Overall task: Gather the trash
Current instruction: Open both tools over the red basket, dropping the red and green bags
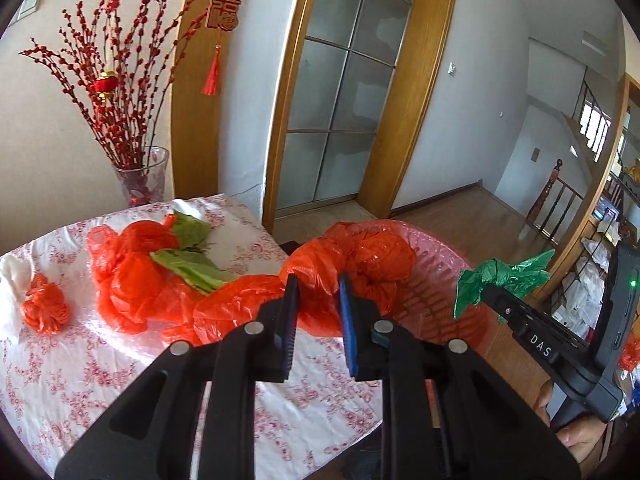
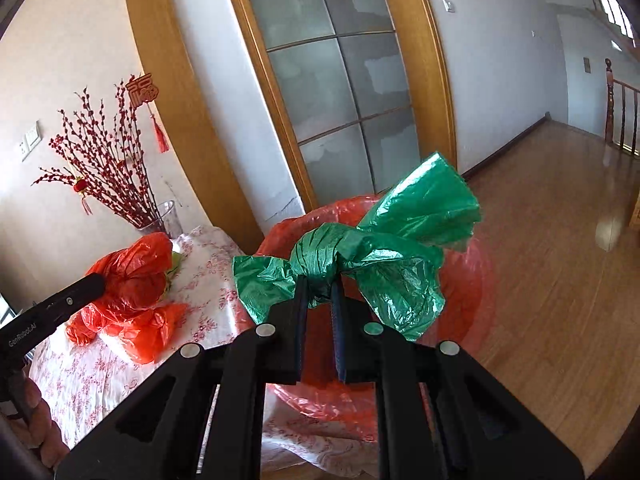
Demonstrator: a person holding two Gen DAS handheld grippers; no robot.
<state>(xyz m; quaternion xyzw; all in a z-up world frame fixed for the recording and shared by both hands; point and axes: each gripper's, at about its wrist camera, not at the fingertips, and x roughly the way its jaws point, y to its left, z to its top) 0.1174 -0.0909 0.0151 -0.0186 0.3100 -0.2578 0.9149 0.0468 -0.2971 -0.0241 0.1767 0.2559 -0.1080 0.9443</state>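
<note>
The right gripper (image 2: 320, 292) pinched a knotted green bag (image 2: 360, 248) above the red-lined basket (image 2: 472, 280) off the table's far corner. The left gripper (image 1: 318, 292) gripped an orange bag (image 1: 340, 260) trailing from the table (image 1: 100, 380) to the basket. Next likely: release both inside.

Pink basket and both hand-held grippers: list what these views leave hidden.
- Pink basket: its inside is covered by the orange bags in the left wrist view and by the green bag in the right wrist view.
- Left hand-held gripper: orange plastic lies between the fingers, but pad contact is unclear.
- Table: the near edge is cut off by the gripper body.
</note>
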